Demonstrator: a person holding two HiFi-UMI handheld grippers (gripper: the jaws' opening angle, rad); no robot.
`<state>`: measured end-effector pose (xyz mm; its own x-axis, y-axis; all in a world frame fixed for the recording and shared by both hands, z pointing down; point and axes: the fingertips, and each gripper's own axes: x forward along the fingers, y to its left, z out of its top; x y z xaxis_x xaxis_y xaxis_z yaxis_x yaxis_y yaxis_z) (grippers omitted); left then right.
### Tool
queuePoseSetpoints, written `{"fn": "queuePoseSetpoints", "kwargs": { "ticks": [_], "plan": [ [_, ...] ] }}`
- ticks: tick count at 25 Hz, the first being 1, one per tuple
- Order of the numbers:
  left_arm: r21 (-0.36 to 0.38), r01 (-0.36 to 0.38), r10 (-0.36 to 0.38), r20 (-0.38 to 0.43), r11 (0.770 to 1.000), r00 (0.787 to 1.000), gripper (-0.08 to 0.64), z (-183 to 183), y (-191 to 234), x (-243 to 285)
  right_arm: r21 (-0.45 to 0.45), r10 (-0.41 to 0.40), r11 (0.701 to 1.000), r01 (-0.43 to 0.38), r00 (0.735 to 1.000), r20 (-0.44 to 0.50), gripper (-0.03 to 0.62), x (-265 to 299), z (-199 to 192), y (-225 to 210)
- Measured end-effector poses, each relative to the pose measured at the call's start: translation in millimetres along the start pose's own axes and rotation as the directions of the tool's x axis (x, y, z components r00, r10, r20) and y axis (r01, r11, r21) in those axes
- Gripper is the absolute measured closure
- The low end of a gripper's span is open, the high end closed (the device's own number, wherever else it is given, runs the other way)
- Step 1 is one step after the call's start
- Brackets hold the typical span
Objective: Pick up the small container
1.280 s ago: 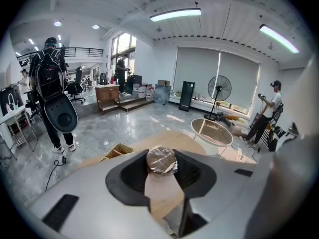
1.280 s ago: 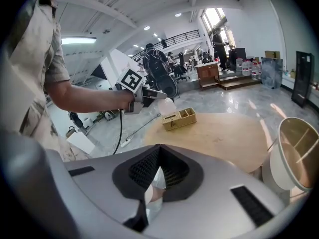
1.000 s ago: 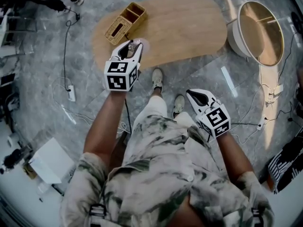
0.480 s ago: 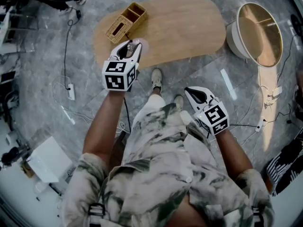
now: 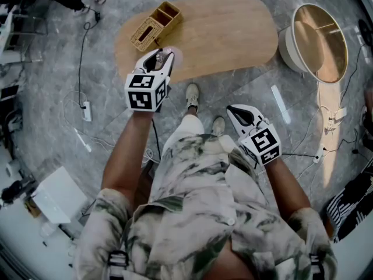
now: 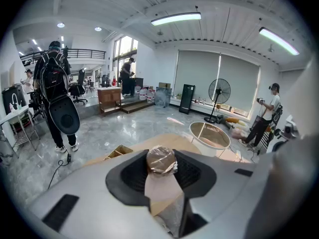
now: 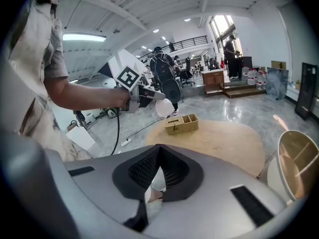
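The left tool [image 5: 159, 55] pinched the small container [image 6: 161, 160] between jaws spread fairly wide, near the desk [image 5: 233, 28]. The right tool [image 5: 235, 111] had its jaws pressed together, empty.

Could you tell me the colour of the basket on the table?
The basket is tan; head view.

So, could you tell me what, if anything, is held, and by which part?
The left gripper clamps the small pale pink container with a round brown top by its sides, near that top. The right gripper is shut and empty.
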<state>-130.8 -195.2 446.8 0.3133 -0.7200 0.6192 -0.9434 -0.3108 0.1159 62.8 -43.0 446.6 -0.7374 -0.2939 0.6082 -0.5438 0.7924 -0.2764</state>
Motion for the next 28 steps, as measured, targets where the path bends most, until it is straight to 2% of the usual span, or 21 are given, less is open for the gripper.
{"fn": "queuePoseSetpoints", "kwargs": {
  "ticks": [28],
  "plan": [
    [-0.009,0.019,-0.019,-0.014,1.0,1.0,0.411,-5,4,10,-0.021,0.001,1.0,-0.002,1.0,-0.021,0.572,11,1,1]
  ]
}}
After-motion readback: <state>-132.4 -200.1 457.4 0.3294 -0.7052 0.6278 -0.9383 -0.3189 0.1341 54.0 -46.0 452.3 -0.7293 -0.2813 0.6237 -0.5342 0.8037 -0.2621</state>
